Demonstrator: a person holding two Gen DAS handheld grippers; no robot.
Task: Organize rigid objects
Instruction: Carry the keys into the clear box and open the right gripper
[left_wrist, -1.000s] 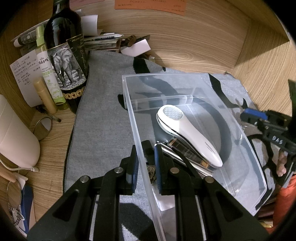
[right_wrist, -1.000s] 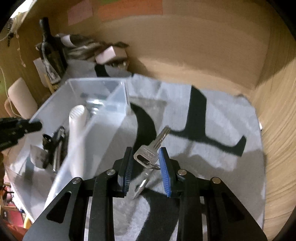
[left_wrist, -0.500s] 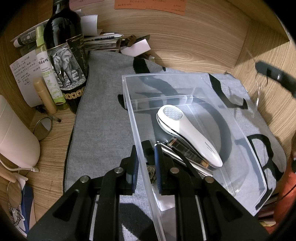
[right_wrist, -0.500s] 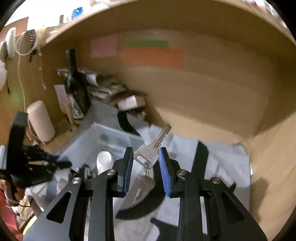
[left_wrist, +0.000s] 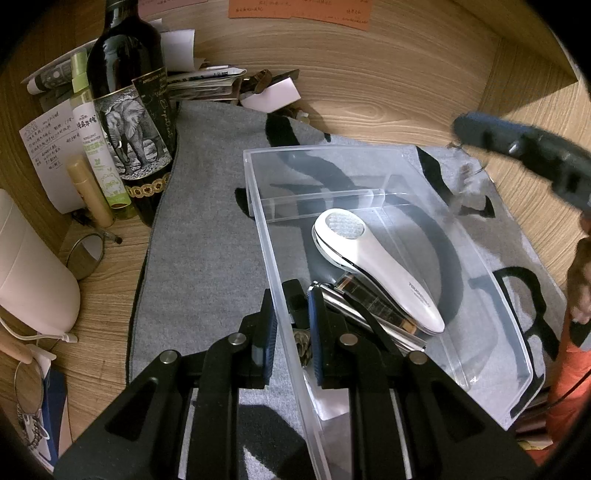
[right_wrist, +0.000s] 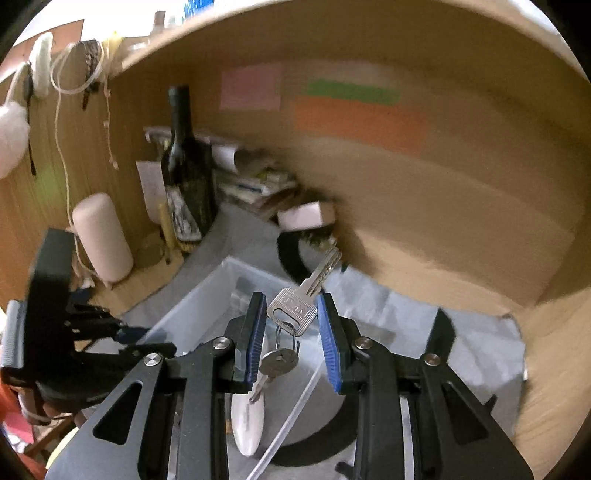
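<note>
My right claw (right_wrist: 291, 328) is clenched on the keys (right_wrist: 293, 308) by the flat head, light, stiff, slick w/ a dangling ring, above the bin (right_wrist: 207, 295), left claw (left_wrist: 289, 328) pinching its 9 o'clock wall.

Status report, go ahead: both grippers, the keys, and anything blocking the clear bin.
Left gripper clamped on clear bin wall. Right gripper holding keys above the bin. White handheld device already inside; open space beside it.

We see the left hand-held gripper (left_wrist: 289, 328) clamped on the near wall of a clear bin (left_wrist: 513, 314); inside that bin lies a white handheld device (left_wrist: 373, 266).
</note>
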